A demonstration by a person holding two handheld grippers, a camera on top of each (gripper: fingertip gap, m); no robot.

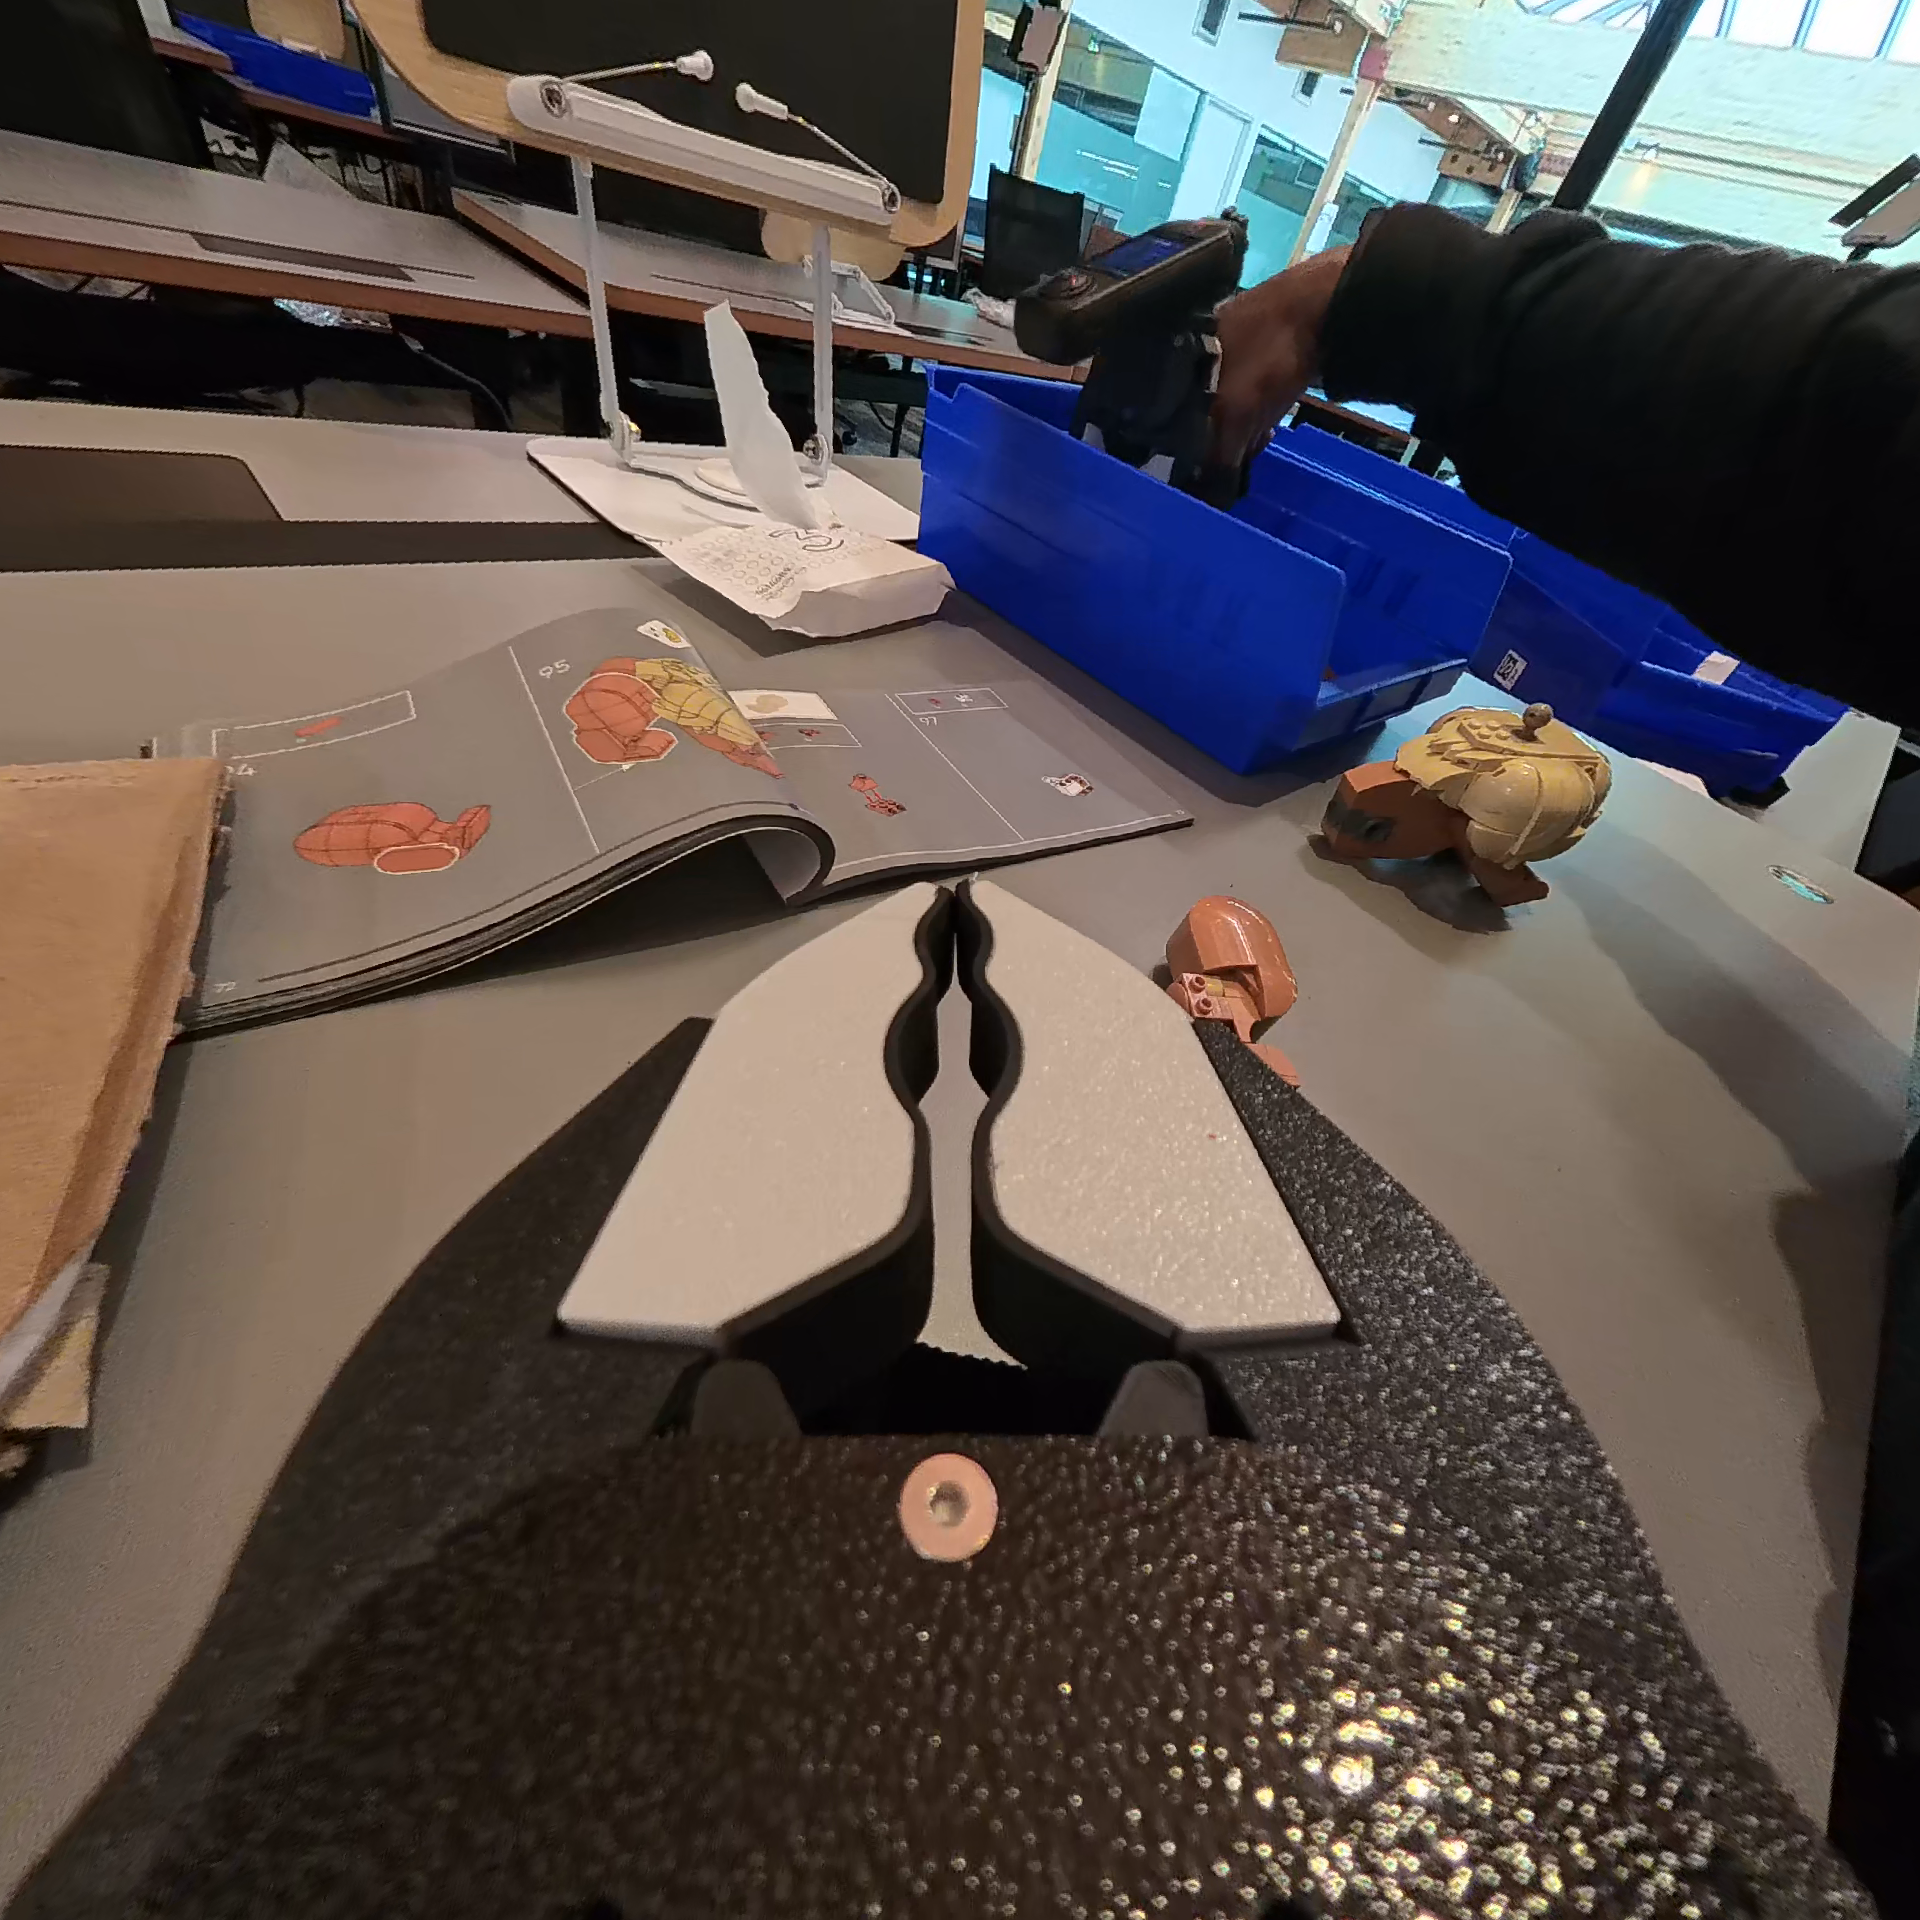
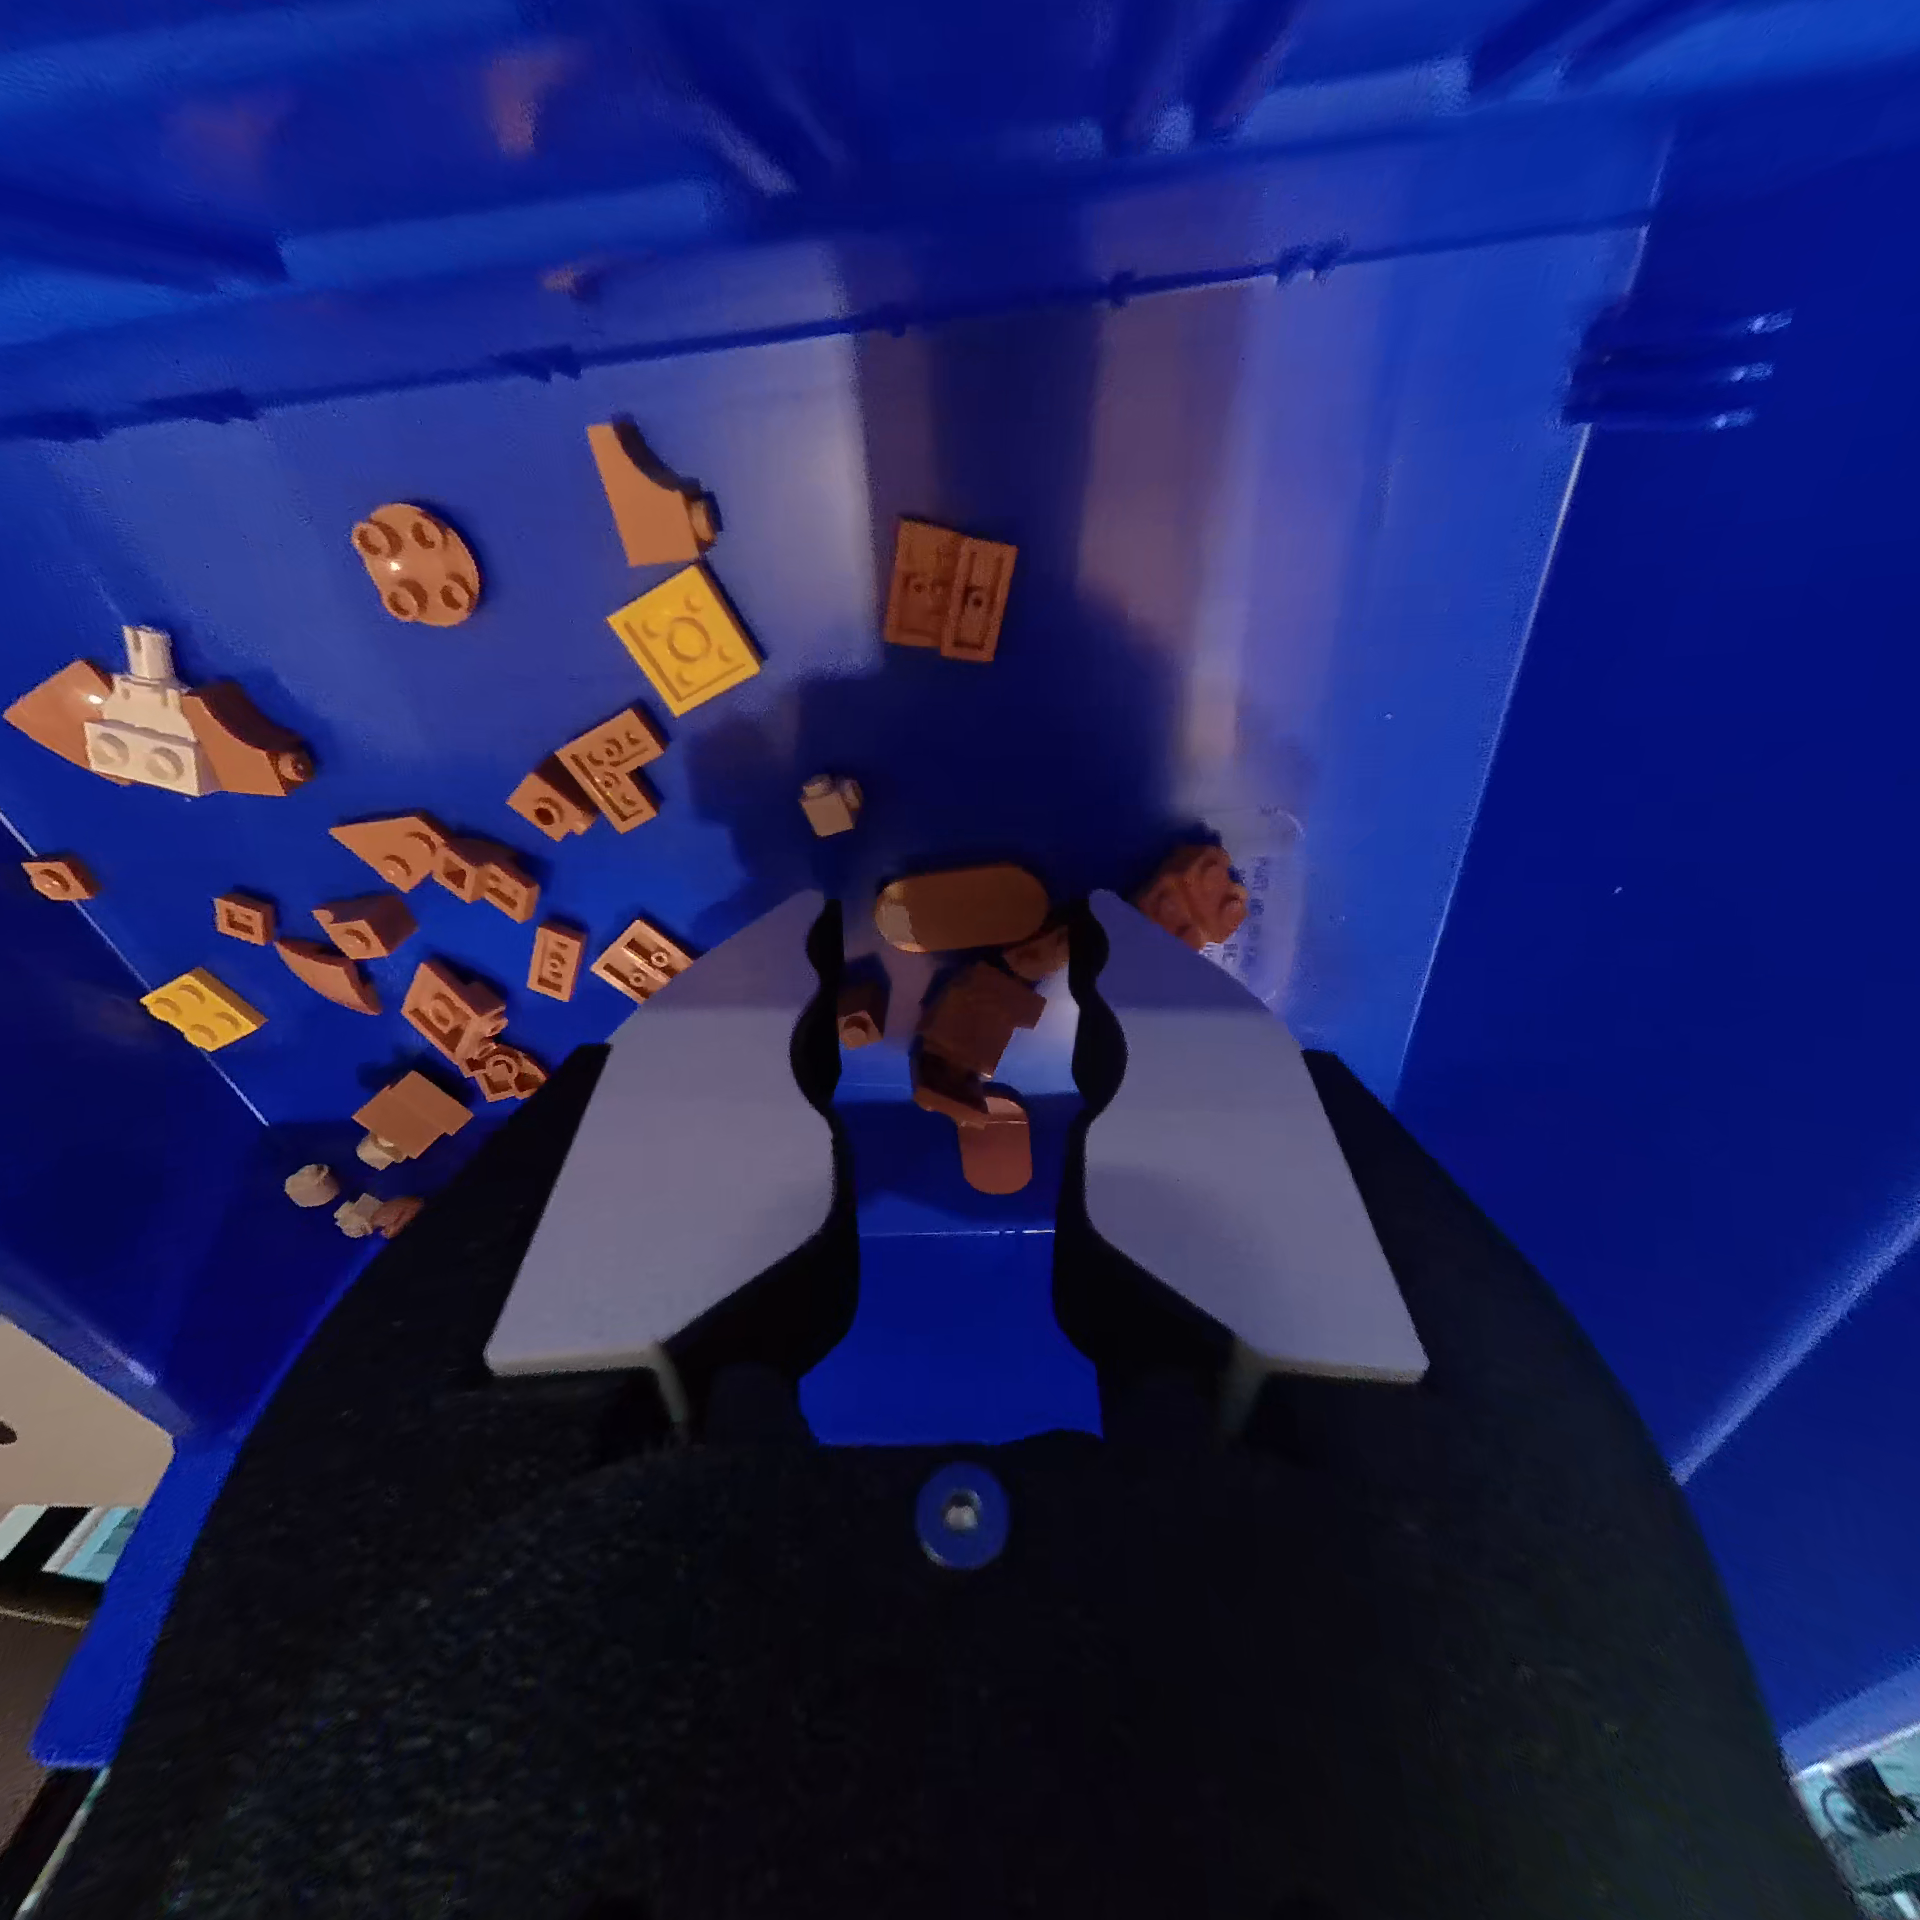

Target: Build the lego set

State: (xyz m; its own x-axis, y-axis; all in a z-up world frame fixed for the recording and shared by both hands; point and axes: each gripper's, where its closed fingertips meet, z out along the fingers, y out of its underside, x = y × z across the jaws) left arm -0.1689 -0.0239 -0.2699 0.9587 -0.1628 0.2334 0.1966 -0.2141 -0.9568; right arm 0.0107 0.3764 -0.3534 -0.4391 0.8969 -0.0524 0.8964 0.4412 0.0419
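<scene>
In the left wrist view my left gripper (image 1: 956,896) is shut with nothing seen between its tips, low over the grey table (image 1: 1455,1143), just in front of an open instruction booklet (image 1: 644,790). A small brown brick build (image 1: 1231,961) lies beside its right finger. A brown and tan brick model (image 1: 1475,800) stands farther right. My right gripper (image 2: 956,925) is open, reaching down inside a blue bin (image 2: 1039,499). A brown oval plate (image 2: 961,909) and a clump of brown pieces (image 2: 977,1023) lie between its fingers, with a gap at the left pad. Its black body (image 1: 1138,312) shows above the bin (image 1: 1164,582).
Many loose brown bricks and two yellow plates (image 2: 684,639) are scattered on the bin floor. A second blue bin (image 1: 1662,665), a tissue pack (image 1: 821,571), a white stand (image 1: 717,135) and a tan board (image 1: 94,987) sit around. A person's dark sleeve (image 1: 1662,416) crosses at the right. My right fingertips sit around 45 cm from my left ones.
</scene>
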